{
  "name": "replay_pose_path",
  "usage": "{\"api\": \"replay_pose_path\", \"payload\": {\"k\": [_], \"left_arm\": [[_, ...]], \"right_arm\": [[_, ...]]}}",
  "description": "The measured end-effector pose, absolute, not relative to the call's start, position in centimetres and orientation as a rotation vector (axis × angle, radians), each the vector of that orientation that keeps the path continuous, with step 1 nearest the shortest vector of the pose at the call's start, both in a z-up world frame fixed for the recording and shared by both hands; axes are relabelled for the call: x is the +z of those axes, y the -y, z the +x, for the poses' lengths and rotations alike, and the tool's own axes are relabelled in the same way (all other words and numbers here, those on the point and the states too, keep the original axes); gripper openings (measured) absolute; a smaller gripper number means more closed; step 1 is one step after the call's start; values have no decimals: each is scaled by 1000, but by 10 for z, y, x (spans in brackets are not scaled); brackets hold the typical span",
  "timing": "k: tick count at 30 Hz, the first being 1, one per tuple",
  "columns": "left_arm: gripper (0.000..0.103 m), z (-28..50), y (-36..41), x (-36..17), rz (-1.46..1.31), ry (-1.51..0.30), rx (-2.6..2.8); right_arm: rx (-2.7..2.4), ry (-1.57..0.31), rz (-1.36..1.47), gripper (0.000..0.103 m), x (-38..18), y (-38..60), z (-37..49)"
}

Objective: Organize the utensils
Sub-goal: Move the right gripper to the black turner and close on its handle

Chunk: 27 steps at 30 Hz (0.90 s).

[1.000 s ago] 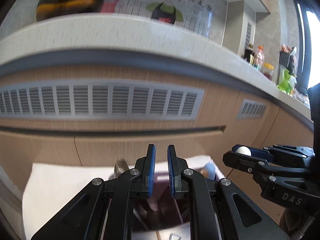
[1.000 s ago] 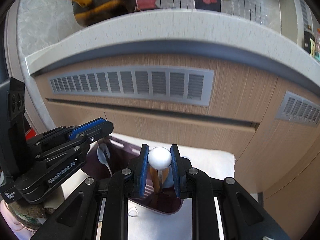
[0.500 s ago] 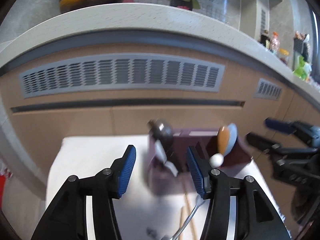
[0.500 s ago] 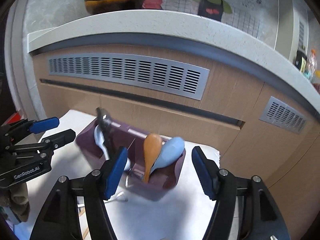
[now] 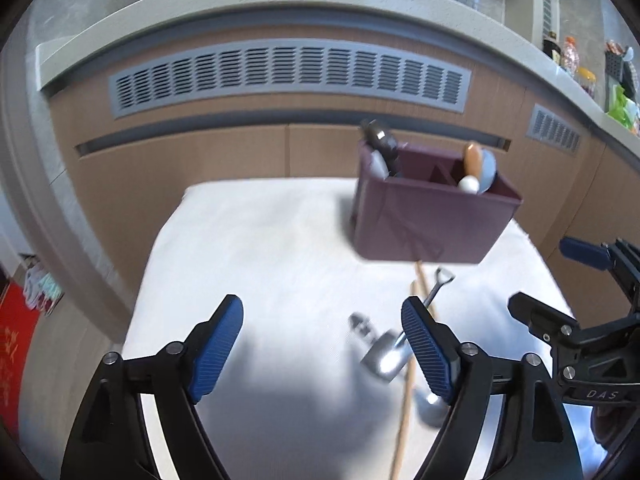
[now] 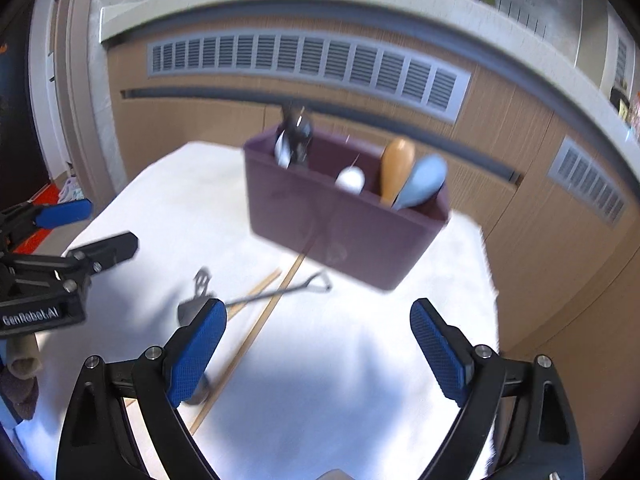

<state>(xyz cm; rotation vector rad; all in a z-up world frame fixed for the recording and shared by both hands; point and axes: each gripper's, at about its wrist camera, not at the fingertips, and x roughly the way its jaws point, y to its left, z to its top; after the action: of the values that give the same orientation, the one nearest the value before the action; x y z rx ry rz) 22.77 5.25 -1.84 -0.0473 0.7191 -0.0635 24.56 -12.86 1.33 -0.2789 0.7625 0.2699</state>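
A maroon utensil holder stands at the far side of the white table. It holds an orange spoon, a light blue spoon, a white ball-topped utensil and dark metal pieces. A small metal shovel spoon and wooden chopsticks lie on the table in front of it. My left gripper is open and empty above the table. My right gripper is open and empty, back from the holder.
Wooden cabinet fronts with grey vents rise behind the table under a pale countertop. Bottles and jars stand on the counter at far right. A red item is on the floor to the left.
My right gripper let go of the white ball-topped utensil, which now stands in the holder. Both grippers opened wide and pulled back and up from the holder.
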Motion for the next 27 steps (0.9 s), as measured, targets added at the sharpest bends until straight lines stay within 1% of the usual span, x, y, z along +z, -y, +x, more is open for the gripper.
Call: {"api": "replay_pose_path", "payload": {"k": [2, 5, 11, 12, 14, 16, 17, 18, 19, 22, 27], "left_arm": [[87, 219, -63, -25, -56, -728, -22], [91, 209, -86, -35, -112, -749, 46], [91, 202, -113, -51, -189, -793, 111], [91, 202, -115, -54, -190, -798, 116], [91, 203, -116, -57, -193, -805, 116], [91, 203, -116, -59, -197, -809, 109], [91, 203, -116, -60, -197, -812, 104], [91, 202, -116, -60, -196, -815, 100], [91, 201, -116, -60, -195, -819, 95], [91, 200, -118, -61, -195, -829, 74], [91, 200, -120, -61, -213, -844, 35]], "right_arm": [[276, -789, -275, 96, 3, 127, 240], [302, -832, -273, 96, -12, 122, 233], [345, -885, -235, 96, -31, 102, 234], [346, -879, -234, 95, -31, 98, 236], [348, -855, -233, 86, -29, 88, 243], [389, -857, -258, 73, -28, 76, 250], [418, -853, -290, 70, -29, 69, 252], [432, -846, -323, 65, -30, 64, 253], [447, -835, -376, 63, -31, 58, 254], [503, -792, -520, 63, -31, 54, 256], [649, -804, -704, 64, -34, 58, 257]]}}
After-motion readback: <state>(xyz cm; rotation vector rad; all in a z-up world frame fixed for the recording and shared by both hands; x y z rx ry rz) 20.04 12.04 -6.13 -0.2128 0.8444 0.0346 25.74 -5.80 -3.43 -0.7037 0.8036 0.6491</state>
